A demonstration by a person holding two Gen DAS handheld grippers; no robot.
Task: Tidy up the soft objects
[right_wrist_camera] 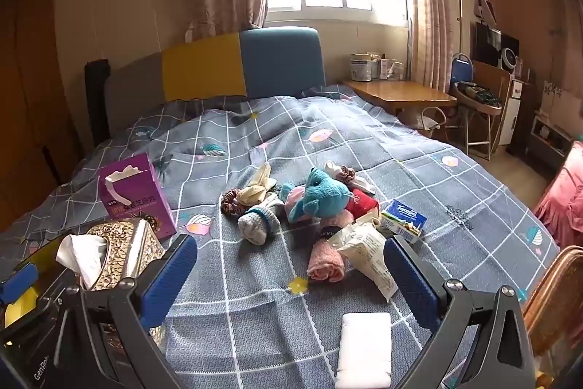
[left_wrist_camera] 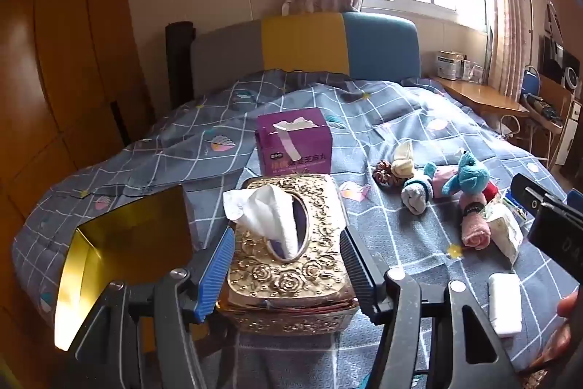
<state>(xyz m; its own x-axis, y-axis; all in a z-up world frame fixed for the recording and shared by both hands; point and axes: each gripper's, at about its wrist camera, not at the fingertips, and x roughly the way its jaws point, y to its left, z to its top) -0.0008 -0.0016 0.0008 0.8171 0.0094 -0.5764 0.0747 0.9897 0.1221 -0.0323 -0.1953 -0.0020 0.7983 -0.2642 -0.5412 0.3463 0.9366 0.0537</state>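
White pad (right_wrist_camera: 365, 347) is lying lengthwise between the released right gripper (right_wrist_camera: 291, 274) jaws; left gripper (left_wrist_camera: 288, 265) is clamping the gold tissue box (left_wrist_camera: 291, 265).

A wooden desk (right_wrist_camera: 400, 93) and blue chair (right_wrist_camera: 461, 68) stand beside the bed (right_wrist_camera: 364, 141).

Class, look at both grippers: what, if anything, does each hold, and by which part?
The left gripper clasps the gold tissue box by its two long sides. The right gripper is wide open and holds nothing.
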